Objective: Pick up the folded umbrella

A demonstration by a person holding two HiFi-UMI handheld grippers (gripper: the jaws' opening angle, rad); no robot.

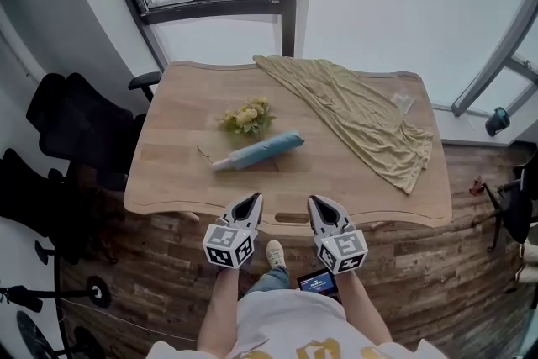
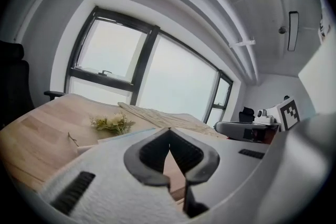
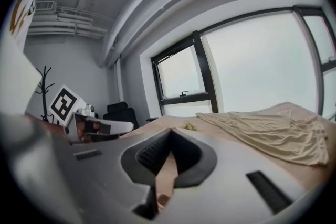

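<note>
Blue umbrella (image 1: 257, 151) lies untouched on the counter (image 1: 181, 109) because left gripper (image 1: 251, 201) and right gripper (image 1: 316, 203) hover short, jaws closed, empty.

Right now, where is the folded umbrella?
In the head view, the folded umbrella lies at the middle of the wooden table, right in front of the yellow flowers, left of the beige cloth.

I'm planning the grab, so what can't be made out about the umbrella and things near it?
Umbrella: almost all hidden behind the left gripper in its view; out of sight behind the right gripper in its view.
How it is fastened: too small to tell, head view.
White item on the cloth: too small to identify, head view.
</note>
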